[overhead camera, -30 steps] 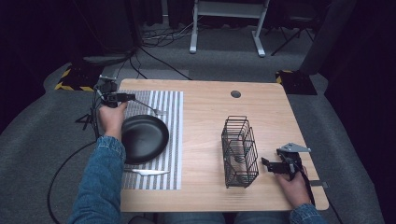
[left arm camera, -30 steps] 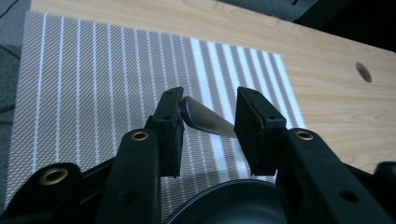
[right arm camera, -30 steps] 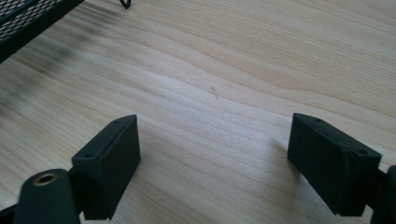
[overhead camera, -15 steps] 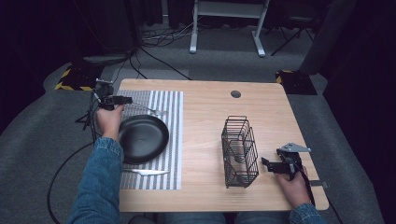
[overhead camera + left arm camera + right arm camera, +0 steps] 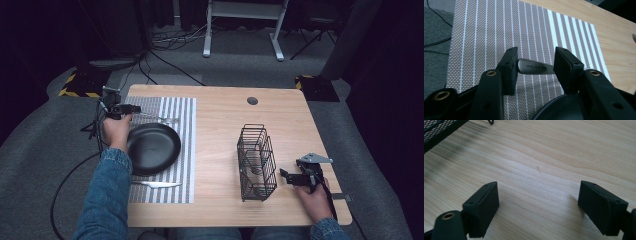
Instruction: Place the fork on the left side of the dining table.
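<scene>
A black plate (image 5: pixel 152 147) rests on a striped placemat (image 5: pixel 186 125) at the table's left. Beyond the plate lies a metal utensil (image 5: pixel 159 119), its handle (image 5: pixel 535 67) pointing left. My left gripper (image 5: pixel 131 109) (image 5: pixel 536 61) is open, low over the mat, with the handle's end lying between its jaws. A knife (image 5: pixel 156 184) lies on the mat's near edge. On the right stands a black wire basket (image 5: pixel 256 162). My right gripper (image 5: pixel 287 176) (image 5: pixel 549 195) stands open just right of the basket, over bare wood, holding nothing.
The wooden table (image 5: pixel 225 115) has a cable hole (image 5: pixel 252 100) near its far edge. Grey carpet, cables and a white desk frame (image 5: pixel 240 15) lie beyond it. A basket corner (image 5: pixel 439 130) shows at the right gripper view's upper left.
My left gripper has shifted slightly toward the near side, settling around the utensil's handle. The right gripper has not moved.
</scene>
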